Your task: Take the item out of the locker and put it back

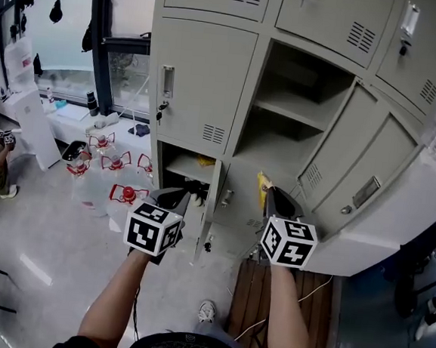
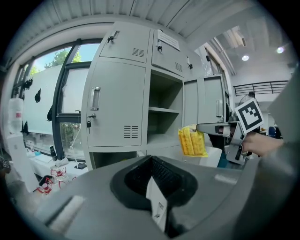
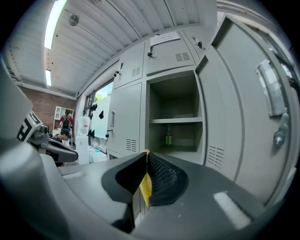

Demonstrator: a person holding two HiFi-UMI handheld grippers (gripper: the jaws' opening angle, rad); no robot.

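The right gripper (image 1: 269,197) is clamped on the yellow packet (image 2: 192,140), which hangs from its tips before the open locker (image 1: 288,107) (outside it). The left gripper (image 1: 176,200), jaws together, holds nothing.

A bank of grey metal lockers (image 1: 204,77) stands on a pale glossy floor (image 1: 43,268) beside a dark-framed window (image 1: 67,35) letting in daylight, with a slatted wooden board (image 1: 249,293) at its foot, a ribbed white ceiling (image 3: 103,42) carrying a strip light (image 3: 54,21), and a brick wall (image 3: 44,104) beyond.
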